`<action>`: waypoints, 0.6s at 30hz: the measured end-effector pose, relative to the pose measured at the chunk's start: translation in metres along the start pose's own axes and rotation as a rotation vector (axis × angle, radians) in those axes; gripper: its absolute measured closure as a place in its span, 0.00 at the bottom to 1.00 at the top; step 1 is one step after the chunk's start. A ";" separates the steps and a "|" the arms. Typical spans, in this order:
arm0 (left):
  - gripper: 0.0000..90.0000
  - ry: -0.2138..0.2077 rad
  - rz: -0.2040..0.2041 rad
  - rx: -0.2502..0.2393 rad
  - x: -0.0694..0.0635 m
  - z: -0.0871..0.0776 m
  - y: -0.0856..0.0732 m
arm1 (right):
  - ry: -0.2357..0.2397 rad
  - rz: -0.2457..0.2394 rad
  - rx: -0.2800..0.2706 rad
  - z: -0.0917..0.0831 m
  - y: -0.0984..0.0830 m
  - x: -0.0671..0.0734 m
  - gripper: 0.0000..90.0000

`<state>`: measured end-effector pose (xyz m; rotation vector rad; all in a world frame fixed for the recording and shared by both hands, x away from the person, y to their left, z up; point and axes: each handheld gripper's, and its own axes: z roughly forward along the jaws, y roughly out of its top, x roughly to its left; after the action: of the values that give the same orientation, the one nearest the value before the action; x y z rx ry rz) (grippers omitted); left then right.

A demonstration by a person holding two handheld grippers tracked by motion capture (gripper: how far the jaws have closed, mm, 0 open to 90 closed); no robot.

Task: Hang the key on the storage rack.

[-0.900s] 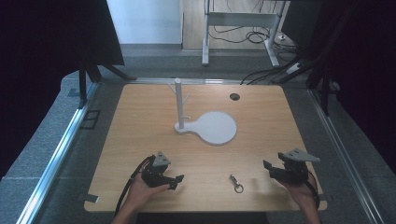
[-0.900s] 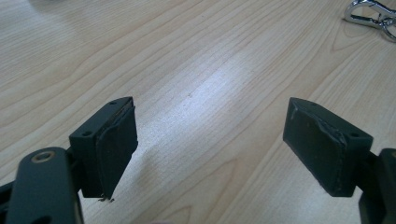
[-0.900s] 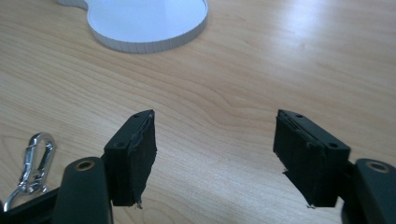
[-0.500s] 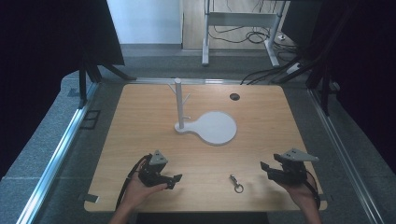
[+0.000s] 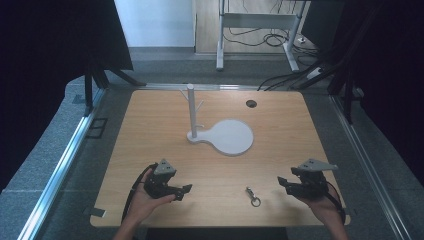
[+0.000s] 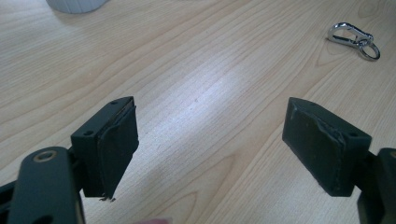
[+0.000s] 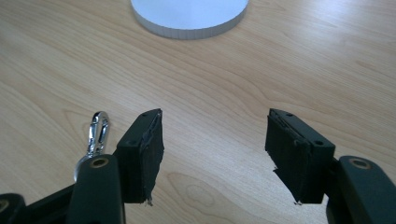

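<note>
at the lower left of the high view the black left gripper (image 5: pixel 184 189) rests near the table's front edge, jaws spread wide with nothing between them; its own view confirms the gap over bare wood. right of it, at lower centre, the small silver metal snap-hook clip with a ring (image 5: pixel 253 195) lies flat on the table, apart from both grippers and from the white round-based stand with a pegged post (image 5: pixel 227 135) at the frame's middle. at the lower right, the black right gripper (image 5: pixel 283 183) is equally spread and empty. to pick the clip well, i judge the closer gripper should come low and straddle the hook body, not the loose ring. the light wooden tabletop (image 5: pixel 150 125) is uncluttered; grey carpet, dark curtains and trailing cables surround it.
</note>
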<state>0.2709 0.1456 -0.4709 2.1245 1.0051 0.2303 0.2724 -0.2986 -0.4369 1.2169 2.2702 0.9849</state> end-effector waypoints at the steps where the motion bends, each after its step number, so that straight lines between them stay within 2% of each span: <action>1: 0.21 0.000 0.000 0.000 0.000 0.000 0.000 | 0.000 0.000 0.000 0.000 0.000 0.000 0.42; 4: 0.21 -0.006 0.004 0.004 -0.002 0.001 0.000 | -0.004 0.000 0.021 0.001 0.004 0.002 0.45; 8: 0.21 -0.013 0.011 0.001 -0.004 -0.001 0.001 | 0.021 -0.003 0.040 0.001 0.010 0.006 0.48; 16: 0.21 -0.018 0.009 -0.002 -0.001 -0.005 0.001 | 0.060 -0.071 0.100 0.005 0.023 0.021 0.49; 18: 0.21 -0.019 0.007 -0.004 -0.001 -0.005 0.001 | 0.067 -0.093 0.133 0.009 0.028 0.026 0.49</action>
<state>0.2685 0.1478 -0.4667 2.1235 0.9859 0.2150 0.2789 -0.2626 -0.4228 1.1349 2.4553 0.8652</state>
